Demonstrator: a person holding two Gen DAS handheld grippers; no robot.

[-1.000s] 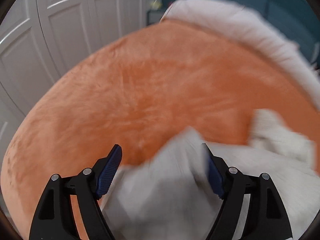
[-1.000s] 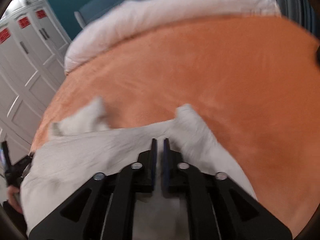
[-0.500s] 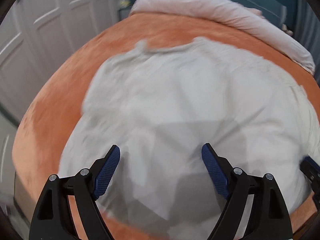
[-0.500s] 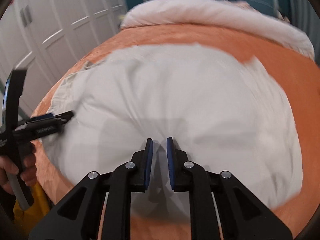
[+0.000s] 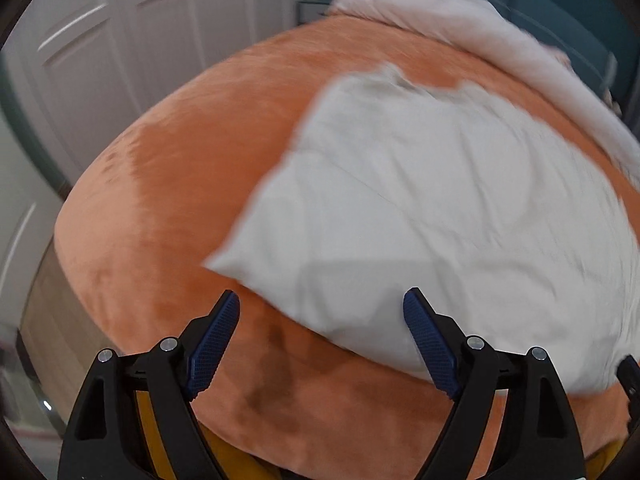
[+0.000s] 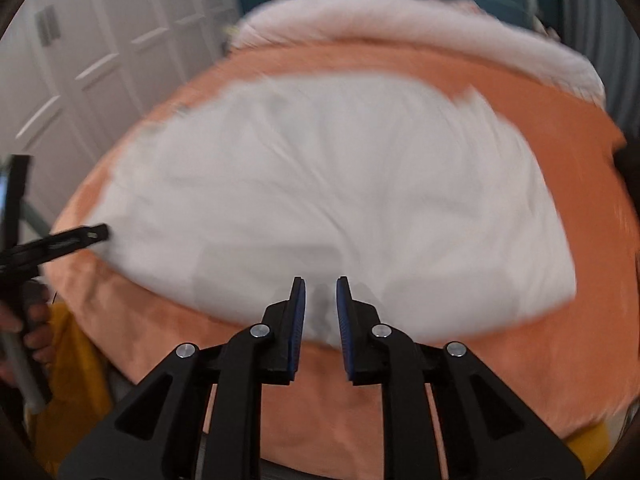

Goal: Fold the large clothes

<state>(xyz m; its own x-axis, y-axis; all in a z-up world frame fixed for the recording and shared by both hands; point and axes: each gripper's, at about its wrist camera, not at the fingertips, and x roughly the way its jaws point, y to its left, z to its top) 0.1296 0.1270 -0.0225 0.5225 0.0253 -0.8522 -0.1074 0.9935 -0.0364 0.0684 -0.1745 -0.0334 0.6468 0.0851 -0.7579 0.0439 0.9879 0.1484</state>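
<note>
1. Fingers: the left gripper (image 5: 322, 344) has its blue-padded fingers (image 5: 212, 348) spread wide at the bottom of the left wrist view, with nothing between them. The right gripper (image 6: 321, 330) has its fingers (image 6: 298, 328) parted by a narrow gap at the lower centre of the right wrist view; whether the cloth edge seen through the gap is pinched cannot be told.
2. White garment (image 5: 432, 216): it lies spread out, wrinkled, on the orange blanket. In the left wrist view it fills the centre and right of the frame, one corner pointing toward the lower left, just above the left gripper's fingers. In the right wrist view (image 6: 332, 200) it covers the middle of the frame, its near edge just behind the right gripper's fingertips. Both views are motion-blurred.
3. Orange blanket (image 5: 180, 184): it covers the bed and shows around the garment on all sides.
4. Pale pillow or rolled duvet (image 5: 448, 20): it lies along the far edge of the bed, upper right of the frame.
5. White panelled doors (image 5: 132, 40): upper left in both views.
6. Left edge of the right wrist view: the left gripper appears from the side, its tip at the garment's left edge, with the holding hand (image 6: 34, 320) below it.
</note>
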